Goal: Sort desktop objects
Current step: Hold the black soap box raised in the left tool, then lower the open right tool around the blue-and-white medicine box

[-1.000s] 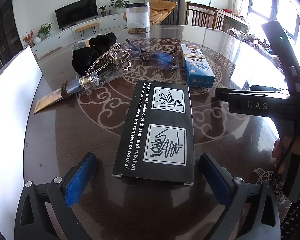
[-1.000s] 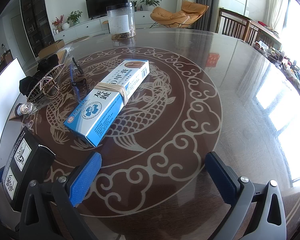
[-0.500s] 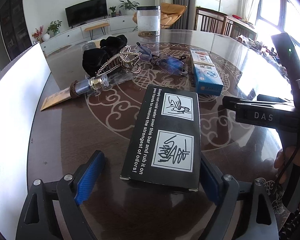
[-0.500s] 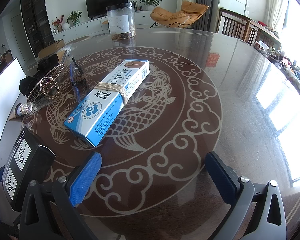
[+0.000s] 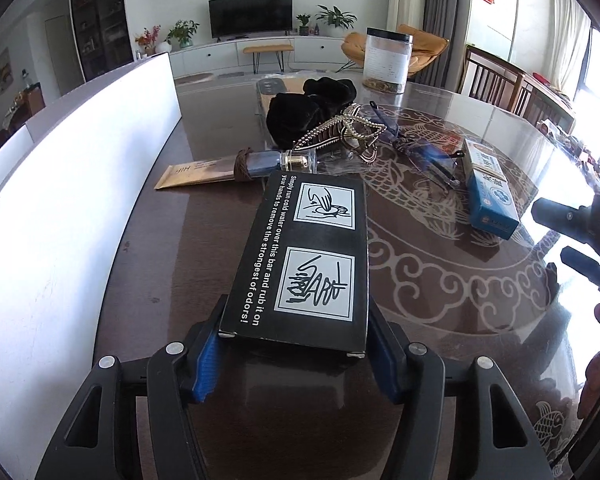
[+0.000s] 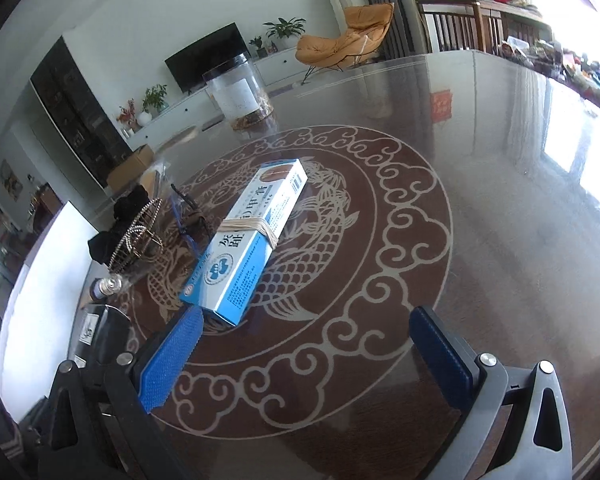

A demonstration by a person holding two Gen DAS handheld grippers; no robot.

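Note:
A black box [image 5: 308, 256] with white print lies on the dark patterned table [image 5: 440, 280]. My left gripper [image 5: 294, 350] is closing around its near end, and both blue pads [image 5: 206, 354] look pressed against its long sides. A blue and white box [image 6: 248, 248] with a rubber band lies mid-table, its near corner just beyond the left fingertip of my right gripper [image 6: 306, 320]. That gripper stands open with only bare table between its fingers. The blue box [image 5: 490, 196] also shows at the right of the left wrist view.
Behind the black box lie a small glass bottle [image 5: 276, 160], a tan packet [image 5: 196, 170], a beaded hair clip [image 5: 340, 132], black cloth [image 5: 300, 112] and blue glasses [image 5: 424, 156]. A clear jar [image 5: 388, 60] stands far back. A white panel [image 5: 60, 180] borders the table's left.
My left gripper's jaws have drawn in from wide apart to both sides of the black box. The right wrist view has tilted, and the blue box now sits closer to its left finger.

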